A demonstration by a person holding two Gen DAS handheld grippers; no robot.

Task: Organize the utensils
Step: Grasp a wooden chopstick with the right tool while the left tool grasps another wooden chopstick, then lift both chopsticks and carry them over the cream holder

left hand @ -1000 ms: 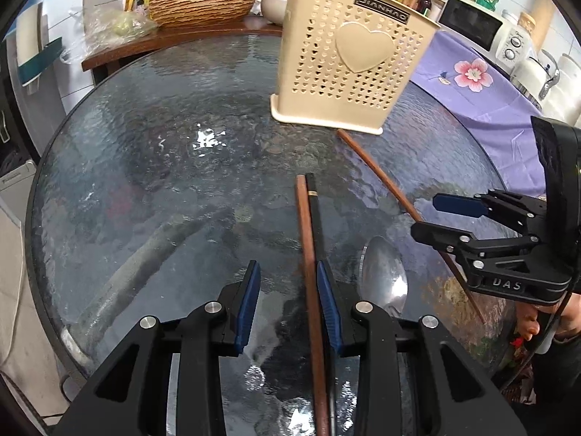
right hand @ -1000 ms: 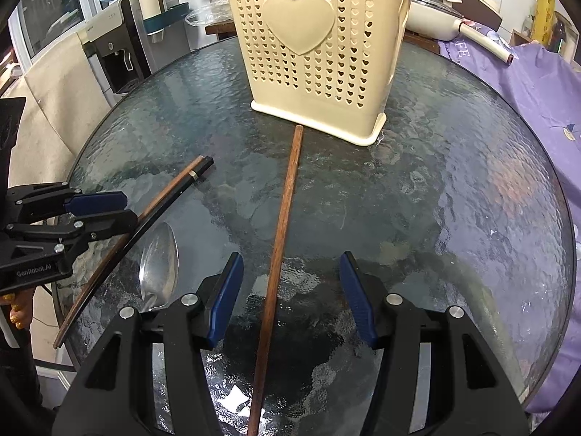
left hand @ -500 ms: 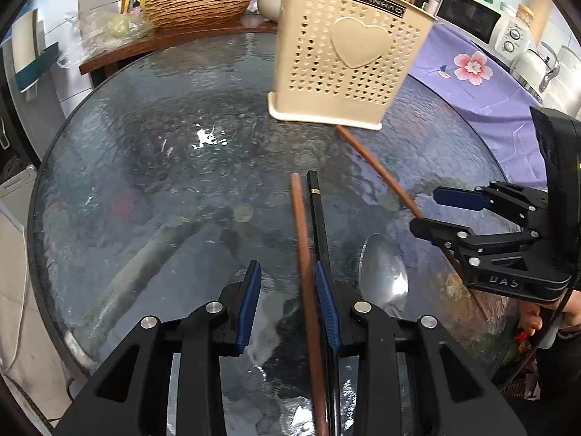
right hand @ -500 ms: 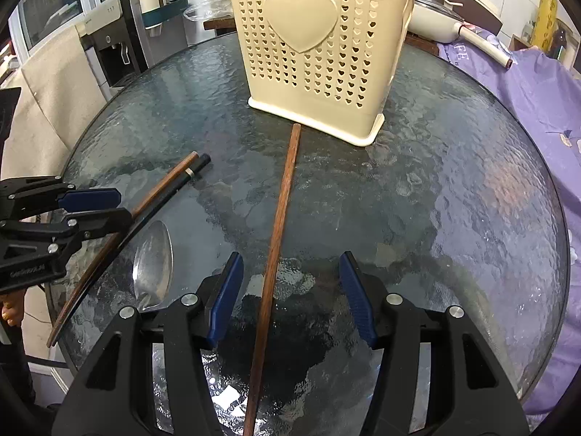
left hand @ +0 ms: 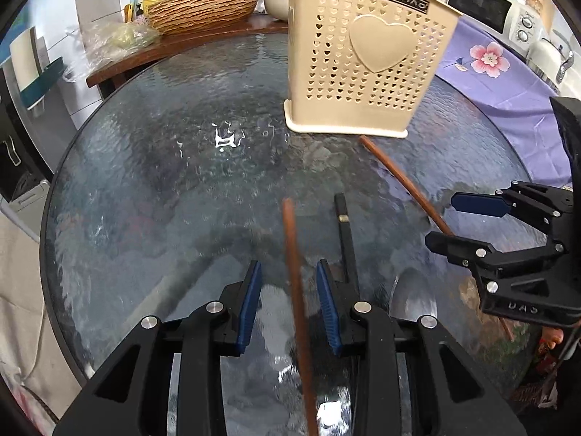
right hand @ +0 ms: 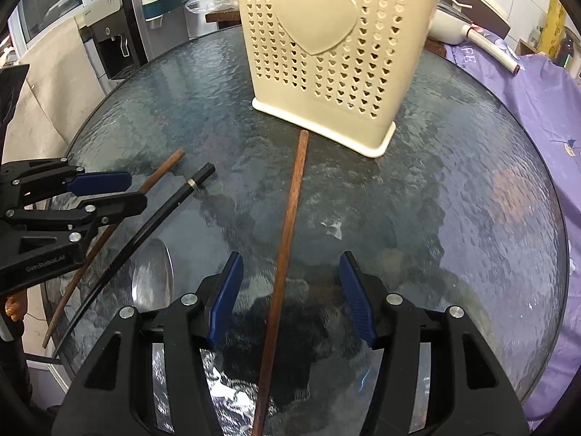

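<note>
A cream holder (left hand: 363,72) with heart-shaped holes stands at the far side of the round glass table (left hand: 145,181). My left gripper (left hand: 289,305) is open, and a brown chopstick (left hand: 292,247) lies between its blue pads without touching them. A black chopstick (left hand: 345,232) lies just right of it, and a metal spoon (left hand: 412,298) further right. My right gripper (right hand: 290,301) is open around a second brown chopstick (right hand: 290,218) that points at the holder (right hand: 326,54). The right wrist view shows the left gripper (right hand: 123,192) over the first brown chopstick (right hand: 163,170).
A woven basket (left hand: 203,7) and plastic bags sit on a wooden side table behind the glass table. A purple flowered cloth (left hand: 508,83) covers the counter to the right, with a microwave (left hand: 479,3) on it. A water dispenser (right hand: 112,32) stands at the left.
The brown chopstick by my left gripper has parted from the black one and now sits midway between the pads. The left view has tipped slightly toward the holder. The right gripper has kept still.
</note>
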